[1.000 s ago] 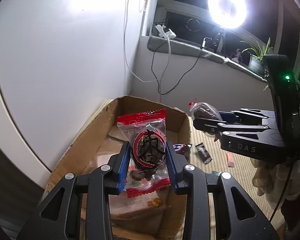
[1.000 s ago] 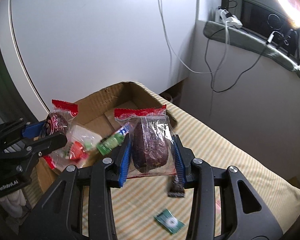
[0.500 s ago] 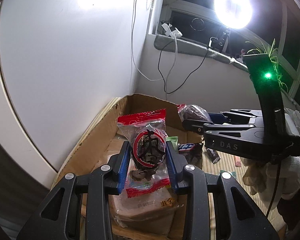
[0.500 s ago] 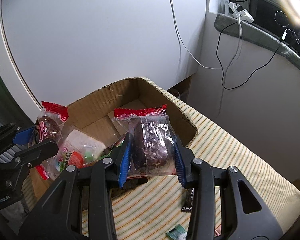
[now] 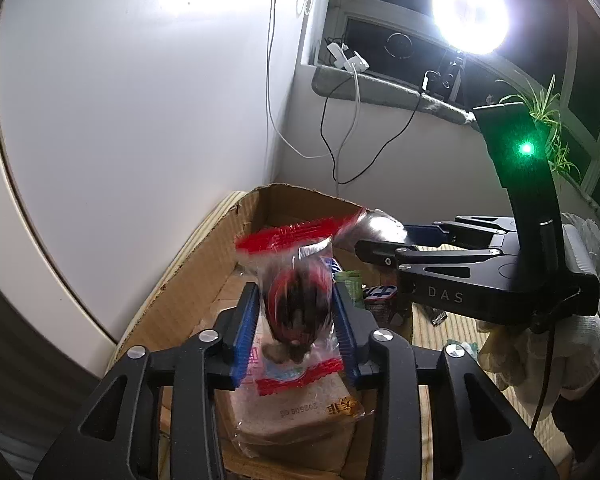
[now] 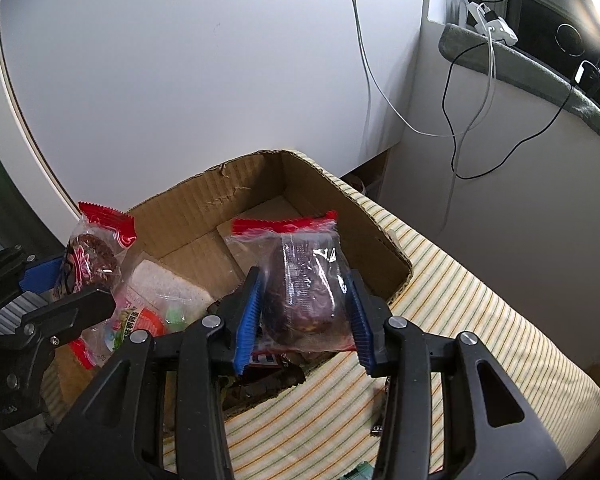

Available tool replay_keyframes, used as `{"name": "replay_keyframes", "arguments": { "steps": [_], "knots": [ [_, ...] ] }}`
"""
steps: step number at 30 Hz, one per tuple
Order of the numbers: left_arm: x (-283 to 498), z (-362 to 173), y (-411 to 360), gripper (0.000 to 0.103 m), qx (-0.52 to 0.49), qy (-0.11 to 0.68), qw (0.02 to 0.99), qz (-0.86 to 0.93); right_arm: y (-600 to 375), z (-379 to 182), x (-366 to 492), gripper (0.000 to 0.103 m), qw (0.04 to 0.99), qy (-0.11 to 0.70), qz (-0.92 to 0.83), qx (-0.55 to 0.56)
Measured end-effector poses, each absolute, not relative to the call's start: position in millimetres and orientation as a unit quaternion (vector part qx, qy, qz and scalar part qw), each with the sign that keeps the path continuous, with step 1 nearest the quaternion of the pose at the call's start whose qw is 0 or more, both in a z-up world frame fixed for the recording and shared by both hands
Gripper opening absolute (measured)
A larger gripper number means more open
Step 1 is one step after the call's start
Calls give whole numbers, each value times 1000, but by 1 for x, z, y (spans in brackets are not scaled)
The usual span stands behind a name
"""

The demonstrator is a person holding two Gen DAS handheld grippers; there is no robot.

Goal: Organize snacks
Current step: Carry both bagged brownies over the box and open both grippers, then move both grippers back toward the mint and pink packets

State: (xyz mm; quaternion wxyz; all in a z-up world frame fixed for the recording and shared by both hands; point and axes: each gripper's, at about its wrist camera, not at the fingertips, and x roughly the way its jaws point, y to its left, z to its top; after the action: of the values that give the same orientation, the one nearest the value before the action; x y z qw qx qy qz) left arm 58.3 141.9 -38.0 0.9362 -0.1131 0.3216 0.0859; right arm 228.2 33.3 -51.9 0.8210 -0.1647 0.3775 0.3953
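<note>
My left gripper is shut on a clear, red-edged snack packet holding a dark round cake, above the open cardboard box; the packet is motion-blurred. My right gripper is shut on a similar red-topped packet with a dark cake, over the box's near right side. Each gripper shows in the other's view: the right gripper and the left gripper with its packet.
In the box lie a wrapped bread loaf, a green sachet and other small packets. The box stands on a striped cloth by a white wall. Small sachets lie on the cloth. Cables hang from the window ledge.
Both grippers have moved in over the box with their packets, the right one coming closer to the left. The left packet now blurs and tilts between the fingers.
</note>
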Motion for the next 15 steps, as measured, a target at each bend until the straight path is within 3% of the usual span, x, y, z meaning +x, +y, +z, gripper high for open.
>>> {"name": "replay_keyframes", "arguments": {
  "steps": [3, 7, 9, 15],
  "knots": [
    [56, -37, 142, 45, -114, 318, 937, 88, 33, -50, 226, 63, 824, 371, 394, -168],
    [54, -35, 142, 51, -110, 316, 938, 89, 32, -46, 224, 68, 826, 366, 394, -169],
    [52, -35, 141, 52, -108, 313, 939, 91, 31, -44, 224, 78, 828, 363, 391, -171],
    [46, -27, 133, 56, -96, 304, 943, 90, 20, -36, 221, 79, 836, 355, 384, -166]
  ]
}}
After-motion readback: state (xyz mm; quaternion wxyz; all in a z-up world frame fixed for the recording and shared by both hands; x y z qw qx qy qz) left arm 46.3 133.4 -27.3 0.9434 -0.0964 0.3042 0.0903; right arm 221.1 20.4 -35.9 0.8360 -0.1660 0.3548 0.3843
